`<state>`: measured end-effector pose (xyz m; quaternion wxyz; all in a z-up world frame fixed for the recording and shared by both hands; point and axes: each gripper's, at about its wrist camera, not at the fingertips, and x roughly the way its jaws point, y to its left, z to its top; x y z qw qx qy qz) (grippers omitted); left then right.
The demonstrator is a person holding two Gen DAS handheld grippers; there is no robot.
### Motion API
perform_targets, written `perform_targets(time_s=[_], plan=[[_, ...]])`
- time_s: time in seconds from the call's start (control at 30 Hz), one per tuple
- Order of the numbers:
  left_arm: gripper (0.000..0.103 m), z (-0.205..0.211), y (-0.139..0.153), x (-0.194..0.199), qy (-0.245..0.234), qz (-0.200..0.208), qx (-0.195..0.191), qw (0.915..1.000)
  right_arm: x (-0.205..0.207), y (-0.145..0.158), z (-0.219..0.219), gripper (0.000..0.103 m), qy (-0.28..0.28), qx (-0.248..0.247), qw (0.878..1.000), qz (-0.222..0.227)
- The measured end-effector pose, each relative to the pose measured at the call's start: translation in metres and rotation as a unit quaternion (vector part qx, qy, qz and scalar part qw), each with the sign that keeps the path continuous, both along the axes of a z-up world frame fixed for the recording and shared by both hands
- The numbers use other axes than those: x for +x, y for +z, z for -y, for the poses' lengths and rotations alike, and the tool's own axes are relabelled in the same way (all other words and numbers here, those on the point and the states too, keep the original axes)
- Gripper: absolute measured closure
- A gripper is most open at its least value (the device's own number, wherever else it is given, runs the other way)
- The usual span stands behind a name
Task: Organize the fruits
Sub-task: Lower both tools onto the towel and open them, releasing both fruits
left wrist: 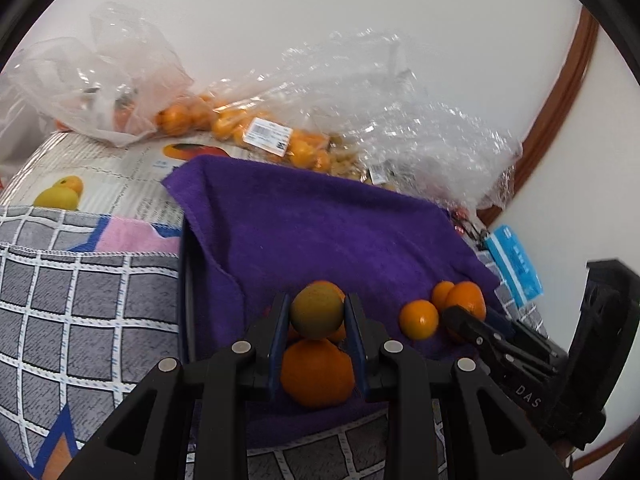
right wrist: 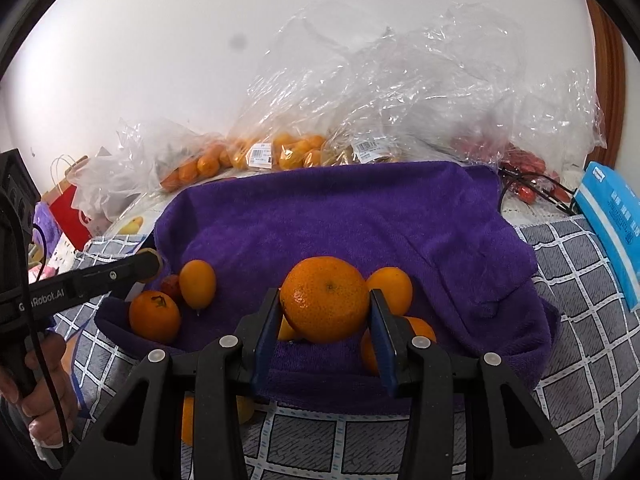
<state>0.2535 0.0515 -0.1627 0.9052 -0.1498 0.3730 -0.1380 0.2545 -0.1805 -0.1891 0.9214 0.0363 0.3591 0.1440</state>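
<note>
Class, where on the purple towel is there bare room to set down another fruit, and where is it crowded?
The purple towel is bare across its far half, up to the plastic bags, and along its right side. The near edge is crowded: loose fruit around the right gripper and left gripper.

A large orange (right wrist: 325,299), stem end facing near, sits raised at the middle of the purple towel (right wrist: 360,216), with three smaller oranges (right wrist: 390,289) crowded behind and under it. At the left lie a round orange (right wrist: 154,316), an oval yellow-orange fruit (right wrist: 197,283) and a small red fruit (right wrist: 172,286). A greenish fruit (left wrist: 317,311) sits above another orange (left wrist: 317,373).
</note>
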Motion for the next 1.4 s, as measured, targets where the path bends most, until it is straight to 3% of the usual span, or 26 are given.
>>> perform_targets(time_s=[0.13, 0.43, 0.6, 0.73, 1.0, 1.13, 1.4], plan=[[0.077, 0.005, 0.000, 0.000, 0.003, 0.004, 0.017, 0.9998, -0.001, 0.000, -0.001, 0.059, -0.003, -0.005, 1.000, 0.003], [0.076, 0.005, -0.002, 0.002, 0.006, 0.001, 0.013, 0.9999, -0.004, 0.005, 0.005, 0.049, -0.018, 0.007, 1.000, 0.019], [0.058, 0.010, 0.007, -0.006, 0.005, 0.030, 0.029, 0.9991, -0.007, 0.007, 0.004, 0.048, -0.022, 0.002, 0.999, 0.028], [0.055, 0.010, 0.014, -0.012, 0.005, 0.051, 0.030, 0.9983, -0.010, 0.008, 0.002, 0.046, -0.023, -0.002, 0.999, 0.040], [0.054, 0.011, 0.018, -0.015, 0.012, 0.065, 0.040, 0.9971, -0.015, 0.013, 0.001, 0.046, -0.038, -0.013, 0.997, 0.062], [0.054, 0.009, 0.021, -0.017, 0.016, 0.068, 0.038, 0.9968, -0.014, 0.017, -0.001, 0.046, -0.055, -0.031, 0.997, 0.048], [0.054, -0.001, 0.031, -0.021, 0.034, 0.080, 0.023, 0.9960, -0.042, 0.035, -0.004, 0.044, -0.071, -0.051, 0.994, 0.063]])
